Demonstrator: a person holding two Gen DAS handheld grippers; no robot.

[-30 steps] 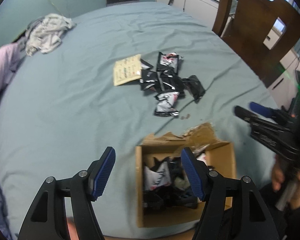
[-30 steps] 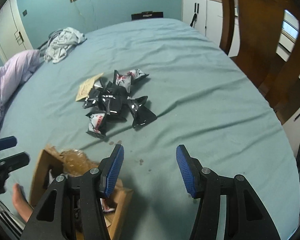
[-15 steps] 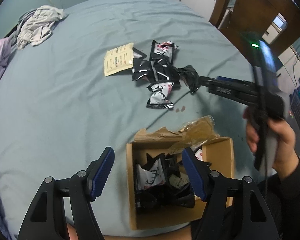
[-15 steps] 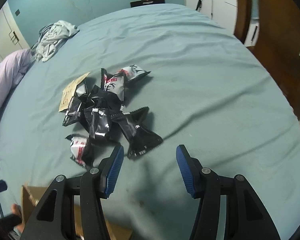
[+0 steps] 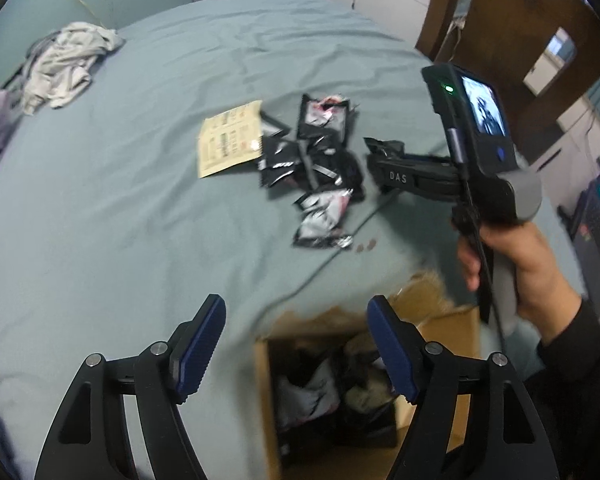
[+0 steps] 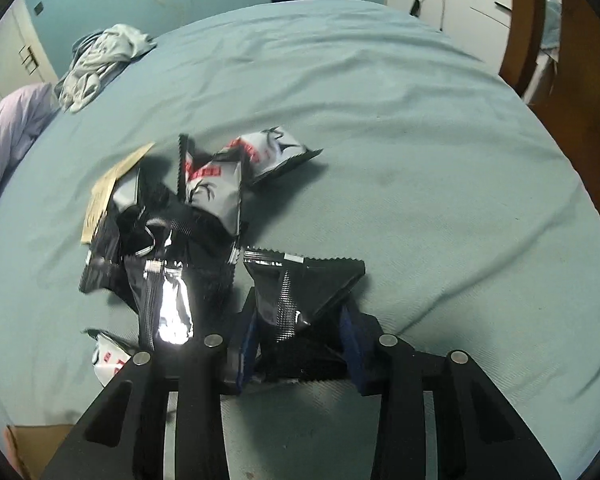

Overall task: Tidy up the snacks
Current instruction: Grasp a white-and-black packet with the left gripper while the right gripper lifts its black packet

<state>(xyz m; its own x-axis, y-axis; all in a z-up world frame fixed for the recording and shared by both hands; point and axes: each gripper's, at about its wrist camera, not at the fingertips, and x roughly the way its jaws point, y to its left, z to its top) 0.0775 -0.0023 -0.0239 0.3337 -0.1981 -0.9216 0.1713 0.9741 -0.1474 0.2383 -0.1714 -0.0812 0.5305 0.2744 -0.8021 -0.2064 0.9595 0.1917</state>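
Right gripper (image 6: 298, 354) just closing, pinching glossy black foil snack packet (image 6: 300, 288) on teal bedsheet (image 6: 420, 160), left gripper (image 5: 296, 344) wide, empty, above brown cardboard box (image 5: 266, 400)

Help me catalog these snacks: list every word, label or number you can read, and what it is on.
"DAS": on the right hand-held gripper body.
Beige card: print too blurred.
Snack packets: red lettering, unreadable.
Gripper screen: no text legible.

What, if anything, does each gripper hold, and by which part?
The right gripper, whose jaws have just been closing, grips a black snack packet by its near end. The left gripper is open and holds nothing.
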